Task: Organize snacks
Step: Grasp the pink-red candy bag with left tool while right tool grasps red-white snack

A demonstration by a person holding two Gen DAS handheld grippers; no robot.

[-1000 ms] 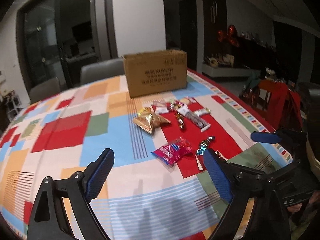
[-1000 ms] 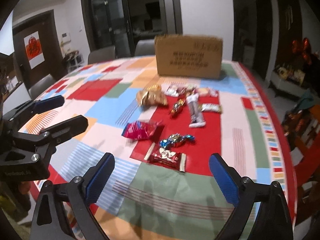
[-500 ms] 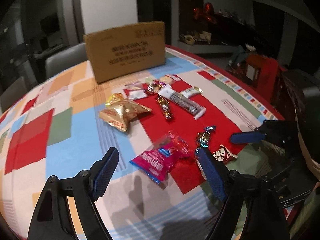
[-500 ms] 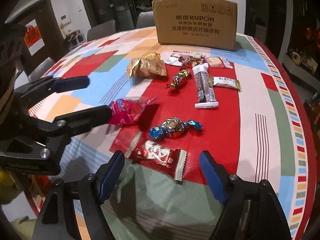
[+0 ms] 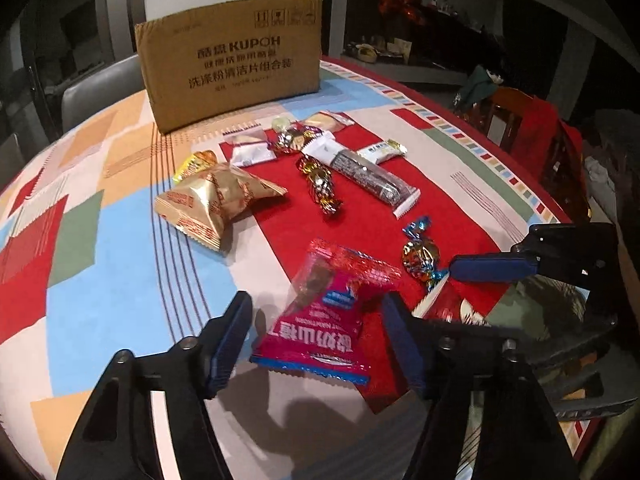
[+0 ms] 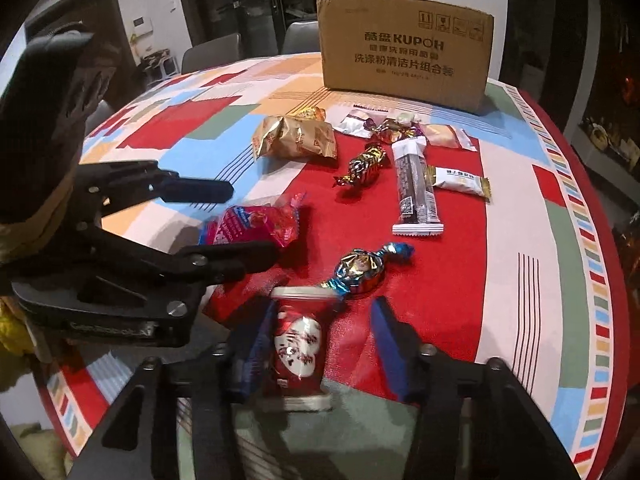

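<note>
Several snacks lie on a table with a patchwork cloth (image 5: 100,264). My left gripper (image 5: 320,332) is open, its fingers on either side of a pink packet (image 5: 324,320), also in the right wrist view (image 6: 256,228). My right gripper (image 6: 320,340) is open around a red and white packet (image 6: 298,344). A blue-ended foil candy (image 6: 362,266) lies just beyond it. Farther back lie a gold bag (image 5: 216,196), a gold twist candy (image 5: 320,184), a long dark bar (image 5: 368,176) and small white packets. A cardboard box (image 5: 232,72) stands at the back.
Grey chairs (image 5: 100,88) stand behind the table. The table's red edge (image 6: 580,184) curves along the right. A dark sideboard with clutter (image 5: 400,40) stands at the far right of the room.
Both grippers moved forward and down to the table. The left now straddles the pink packet and the right straddles the red and white packet. Both stay open.
</note>
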